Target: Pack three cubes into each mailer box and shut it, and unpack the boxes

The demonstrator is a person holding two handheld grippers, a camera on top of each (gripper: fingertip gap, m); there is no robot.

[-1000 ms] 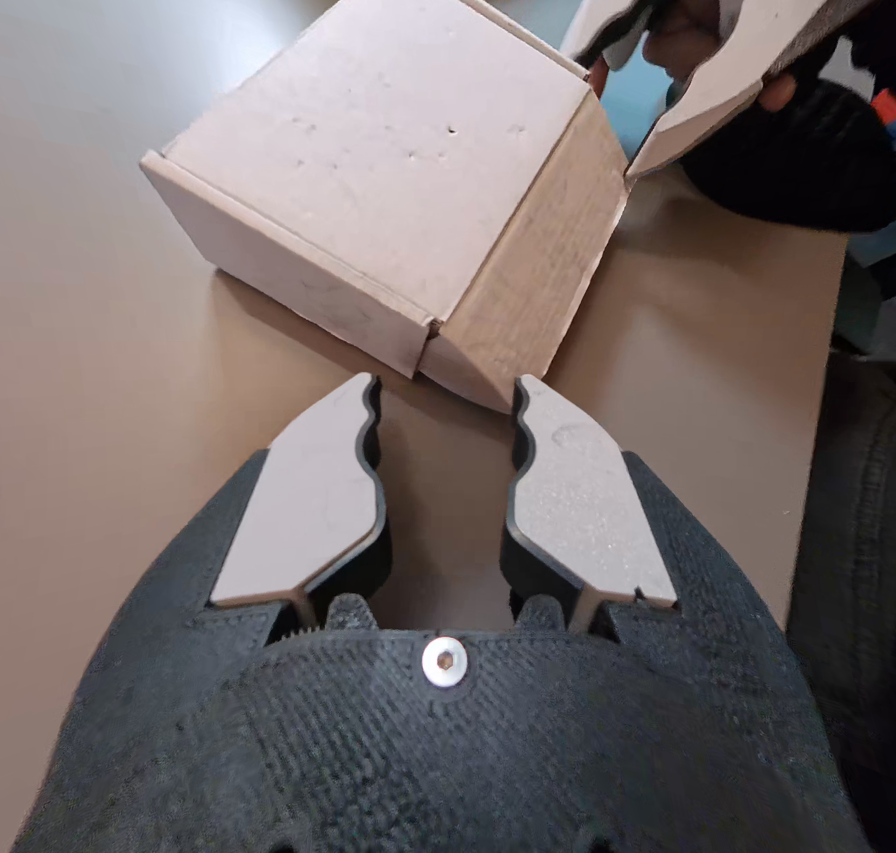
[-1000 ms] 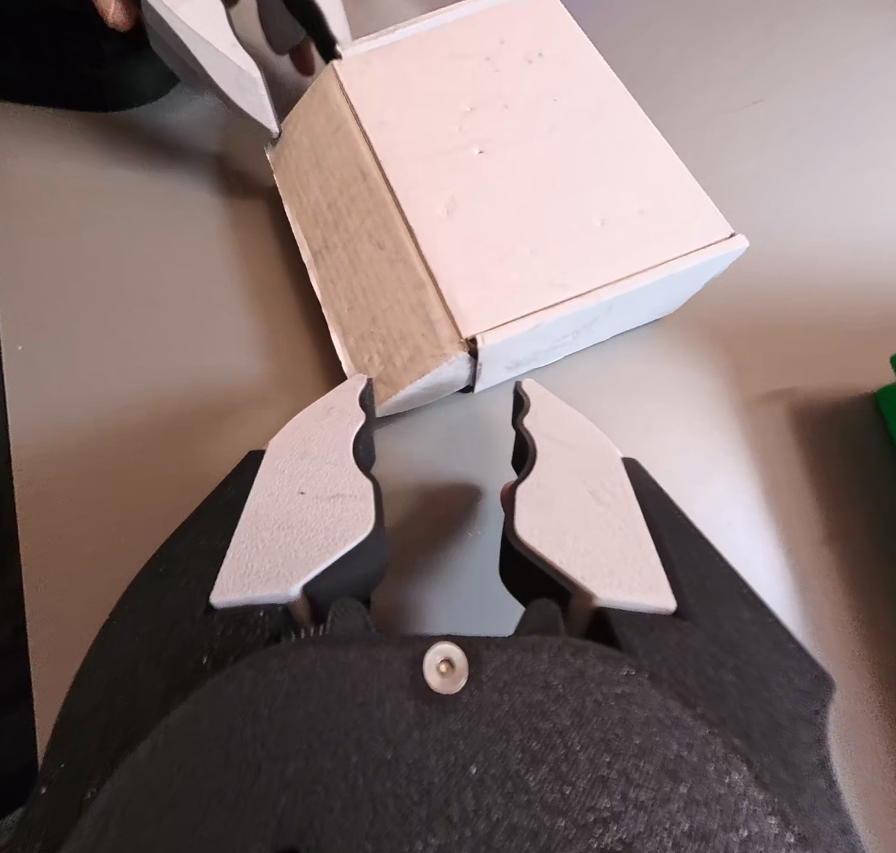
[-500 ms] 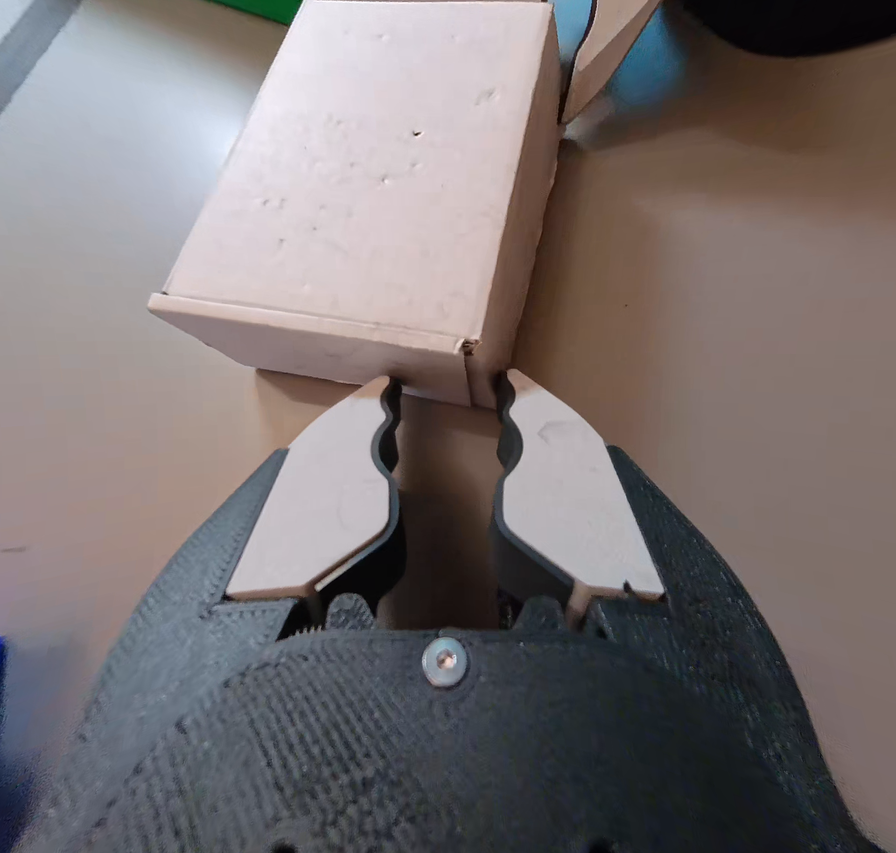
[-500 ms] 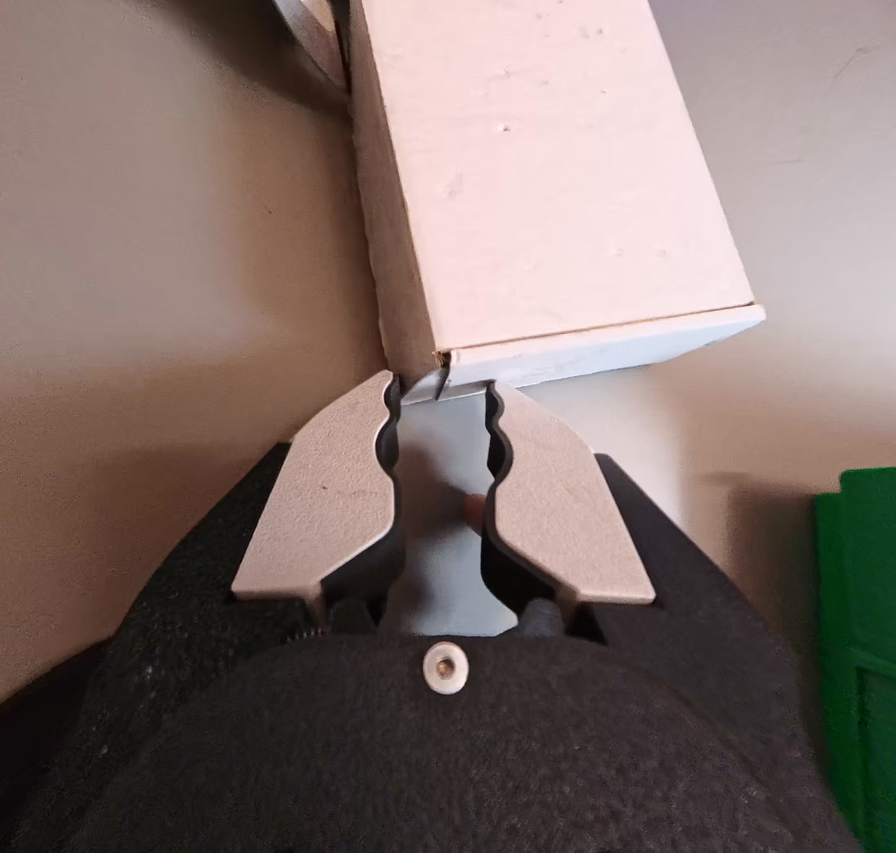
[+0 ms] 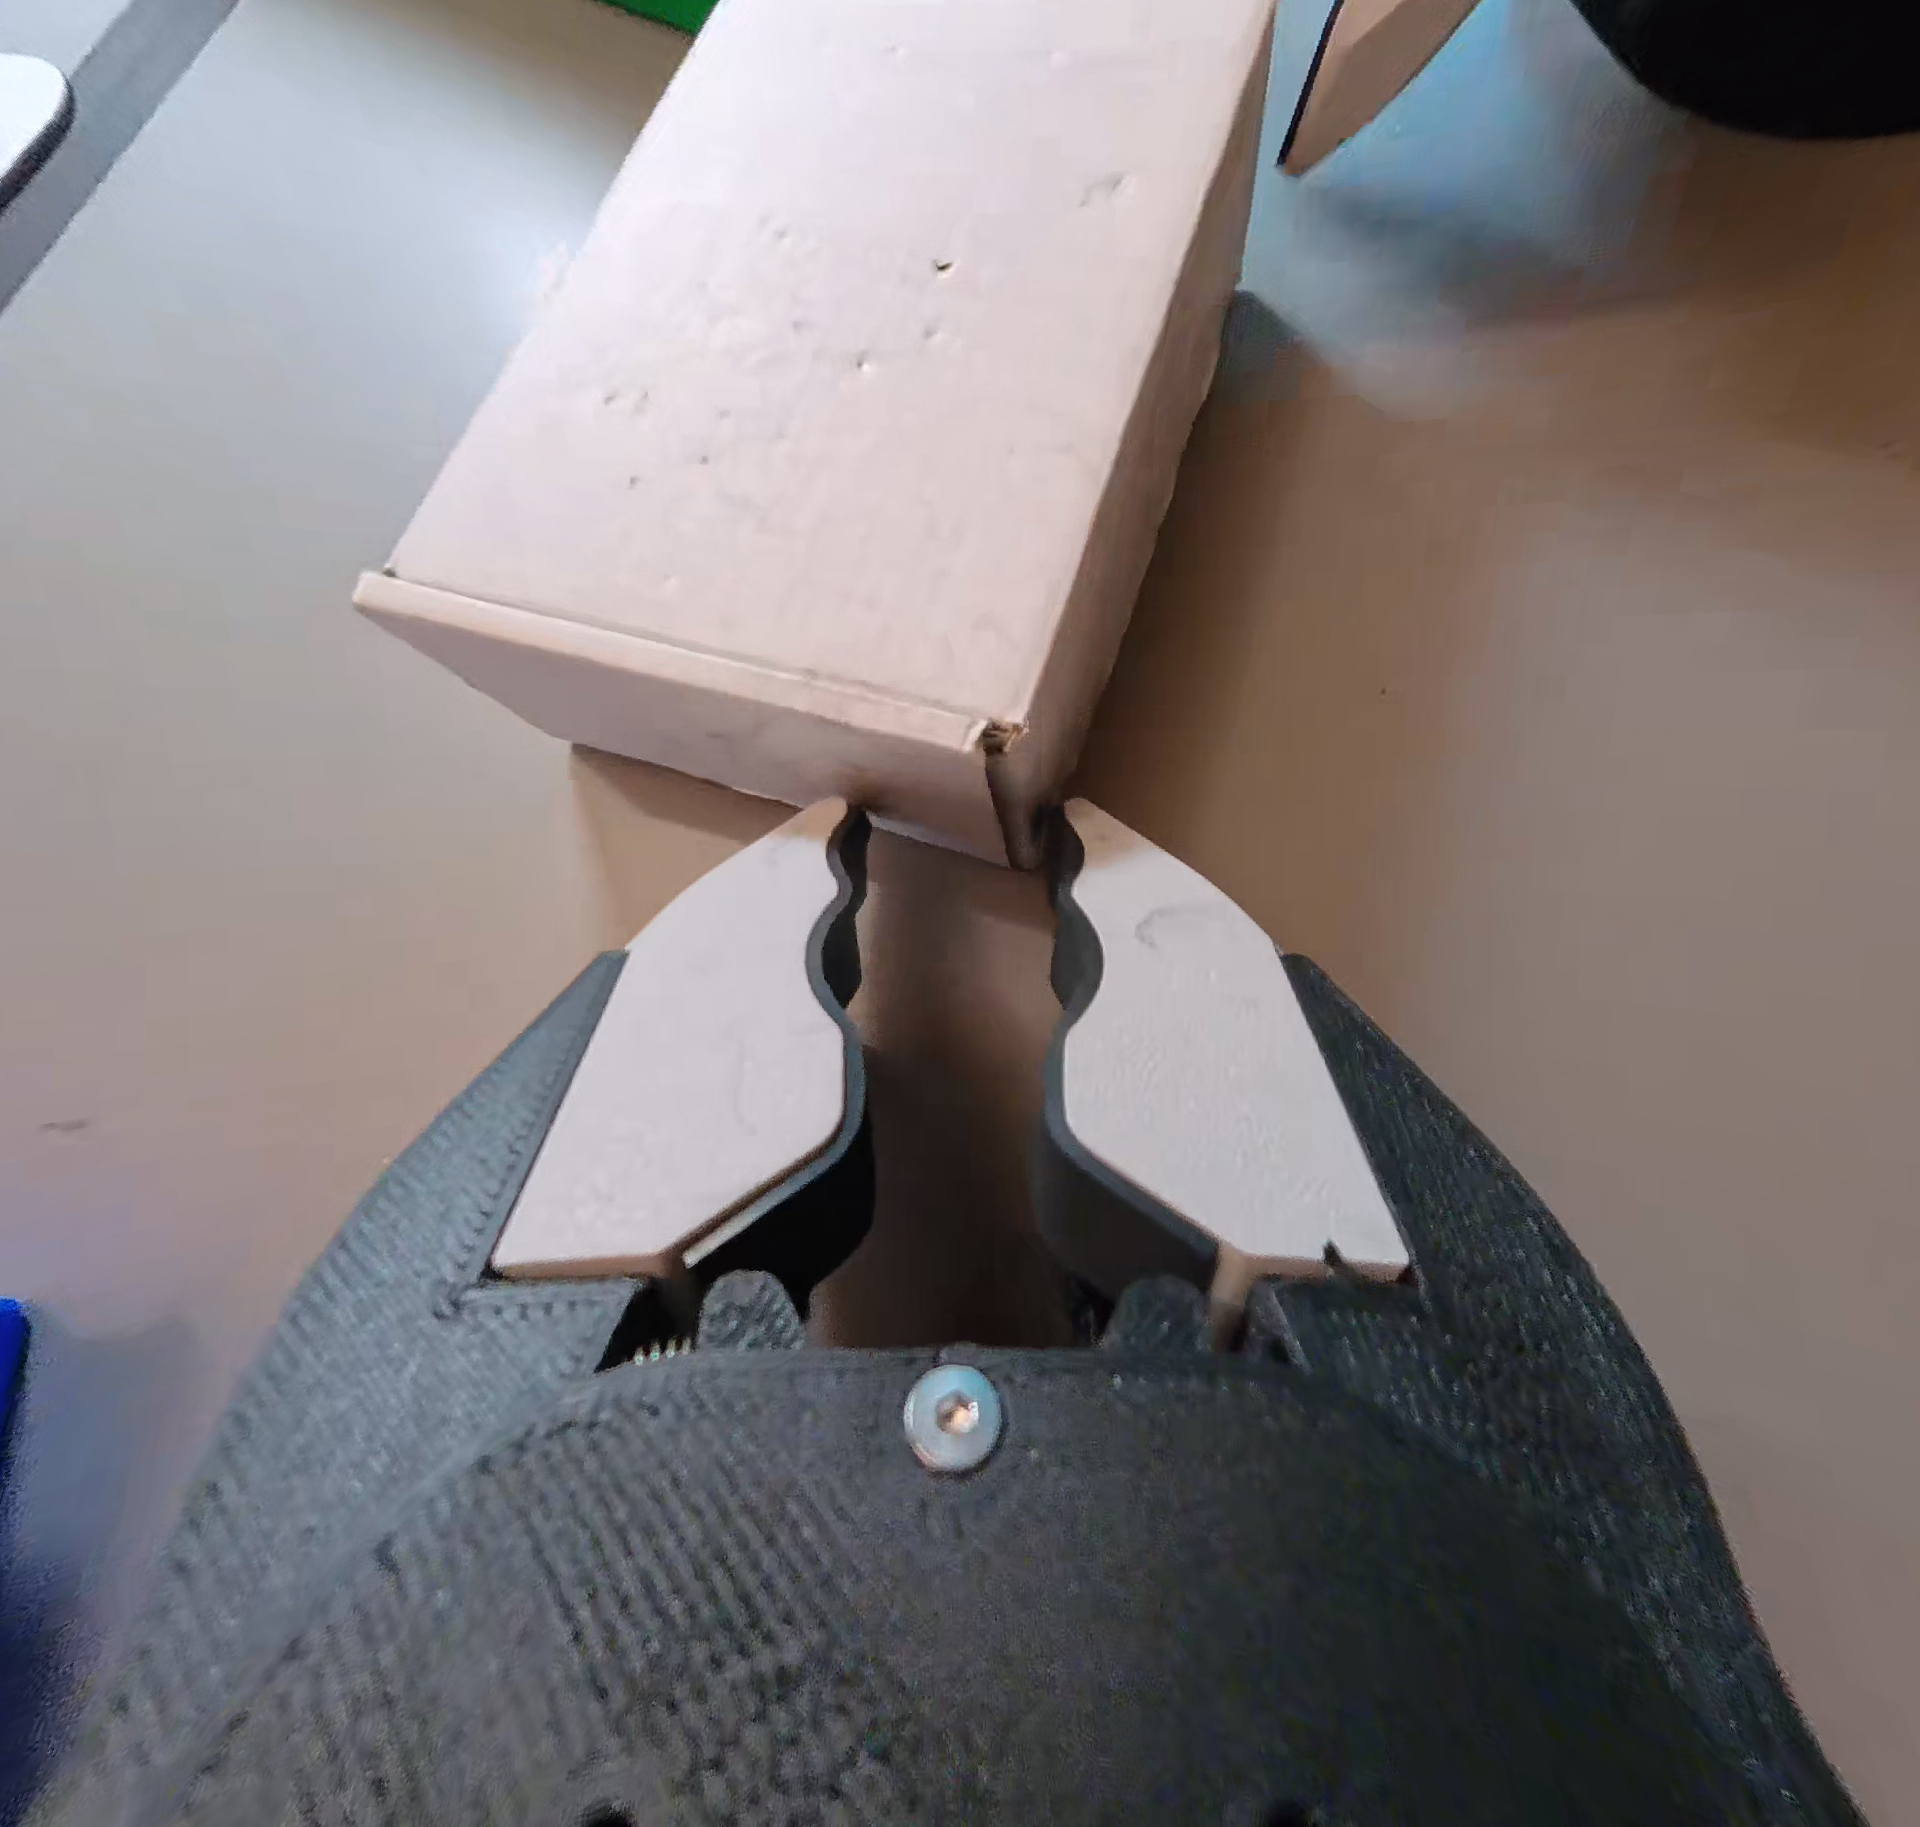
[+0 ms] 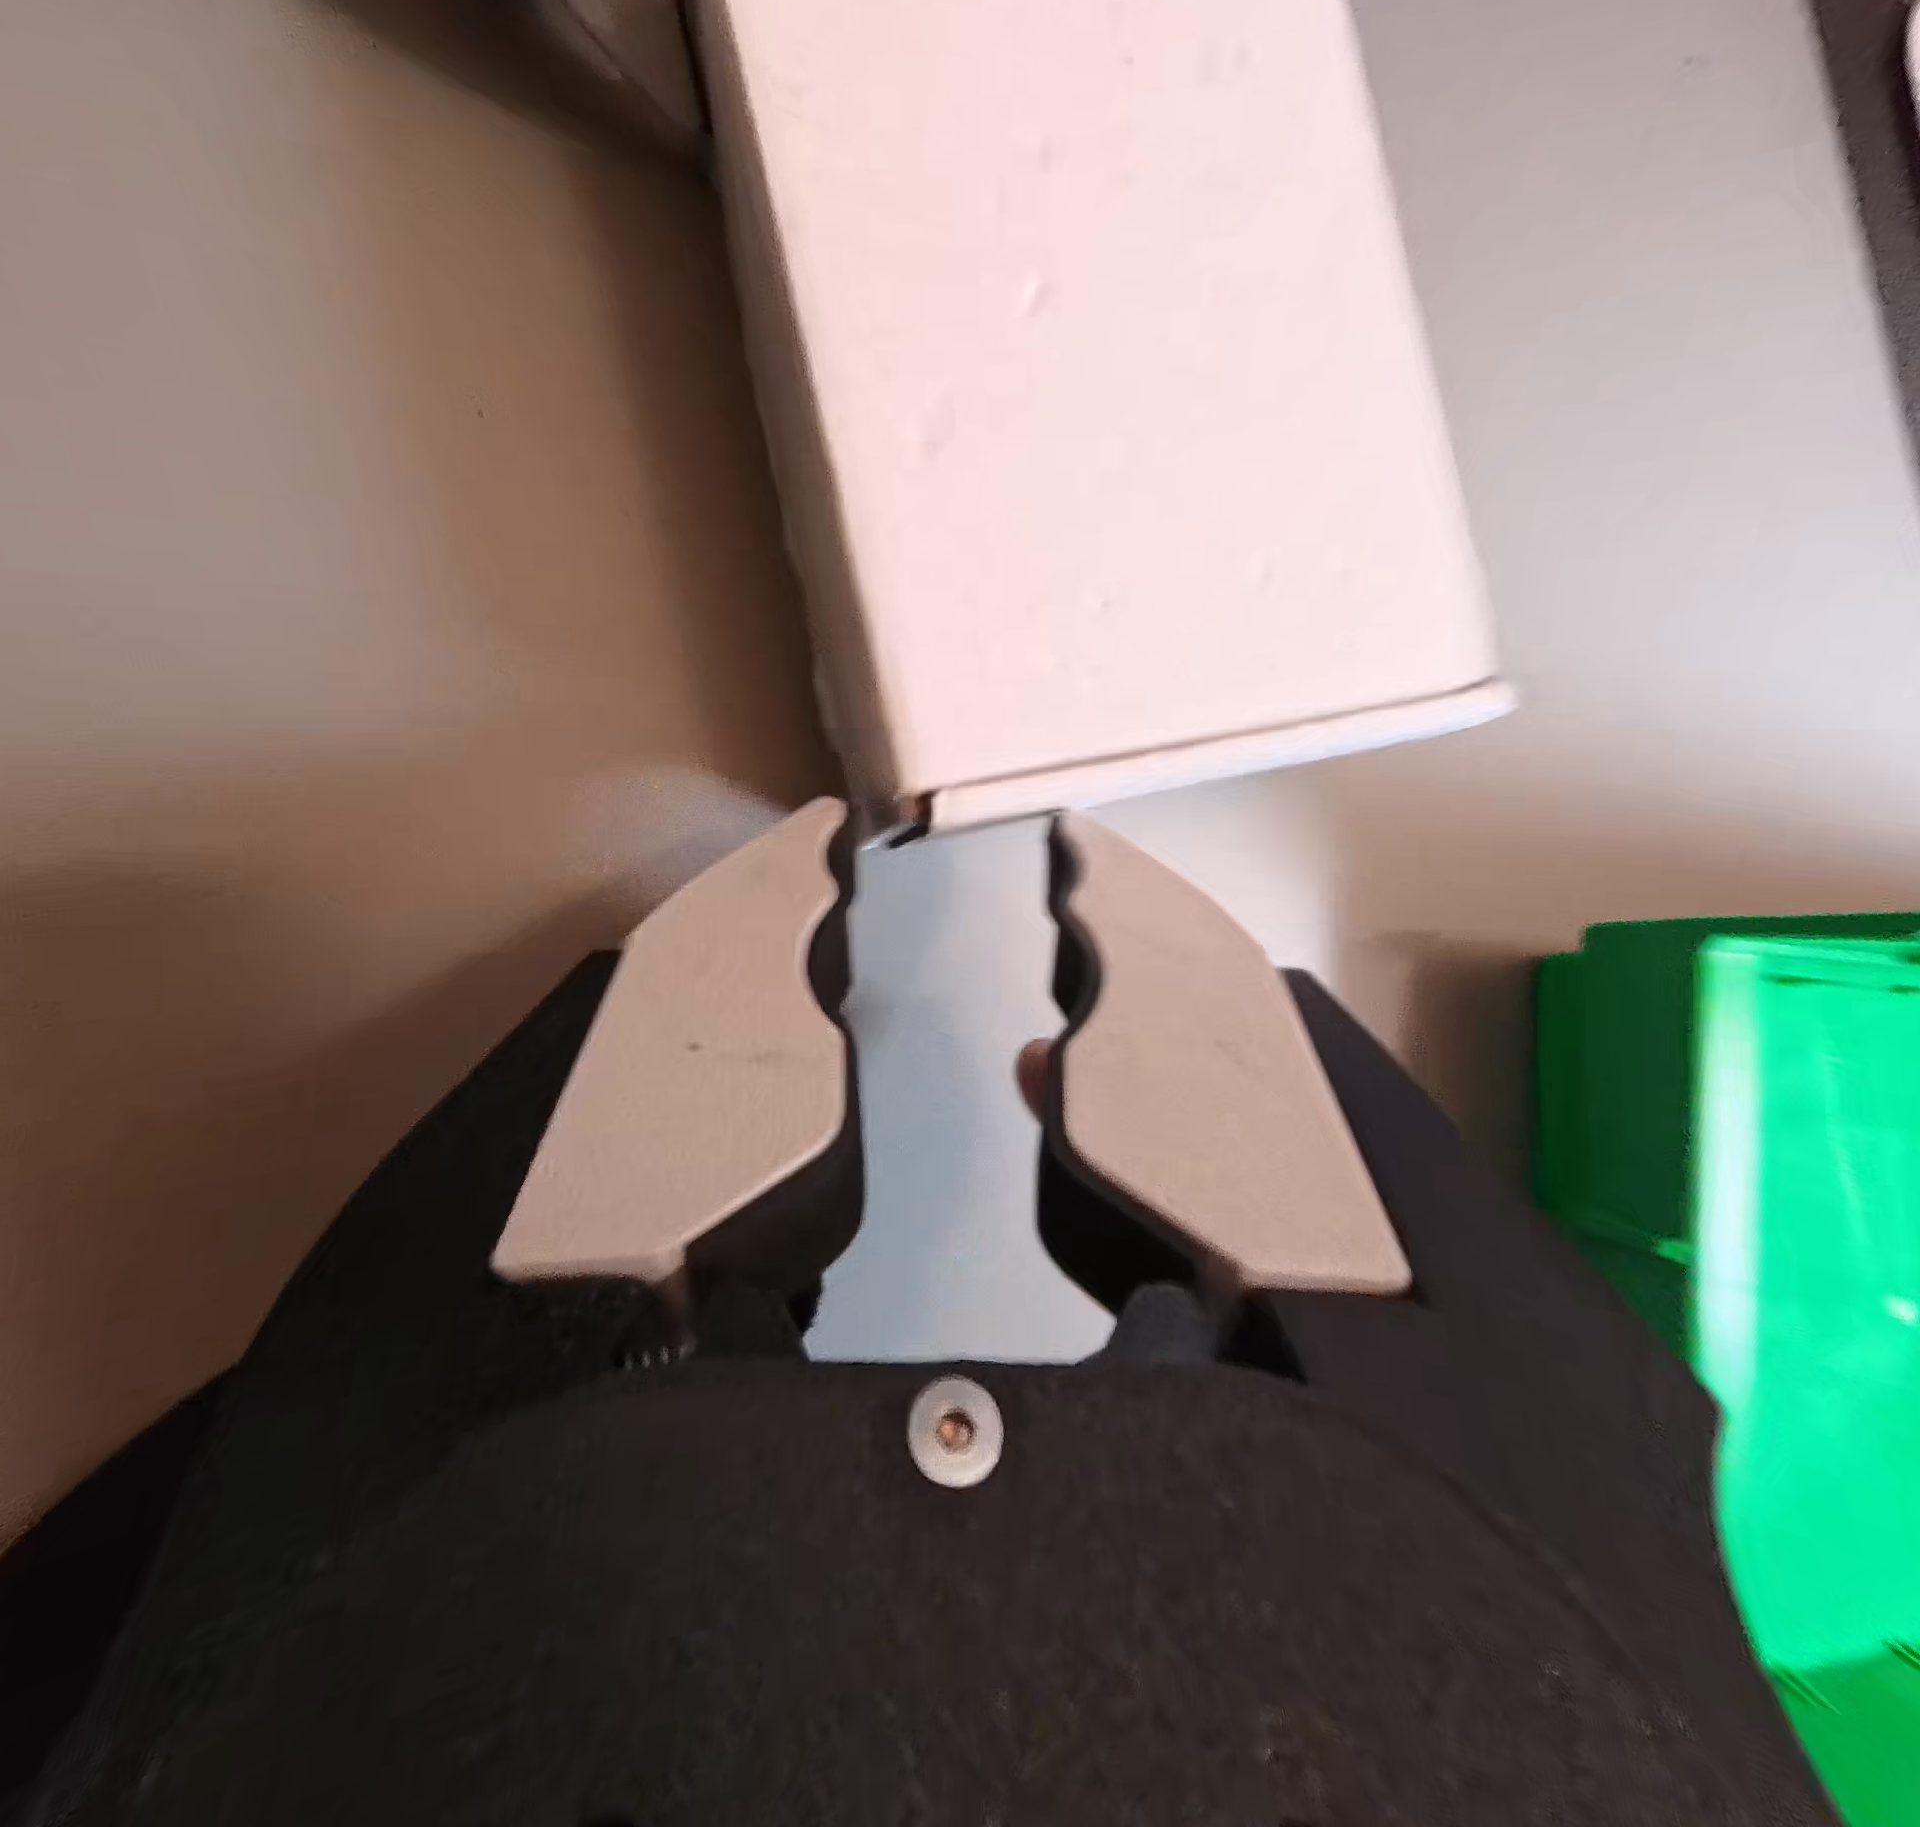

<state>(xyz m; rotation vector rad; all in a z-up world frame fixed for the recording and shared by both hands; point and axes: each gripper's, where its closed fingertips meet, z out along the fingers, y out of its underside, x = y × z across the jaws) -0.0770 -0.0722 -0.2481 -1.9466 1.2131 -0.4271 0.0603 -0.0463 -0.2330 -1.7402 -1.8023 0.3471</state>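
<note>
Setting: an indoor work table, most likely in a lab or office; the exact type cannot be determined. Evidence: a plain beige tabletop, a closed cardboard box on it, and a green bin at the table's side.

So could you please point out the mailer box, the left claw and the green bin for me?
mailer box (image 5: 883, 343): left wrist view, middle of its closed lid.
left claw (image 5: 951, 827): left wrist view, gap between its fingertips.
green bin (image 6: 1766, 1206): right wrist view, its near wall.
</note>
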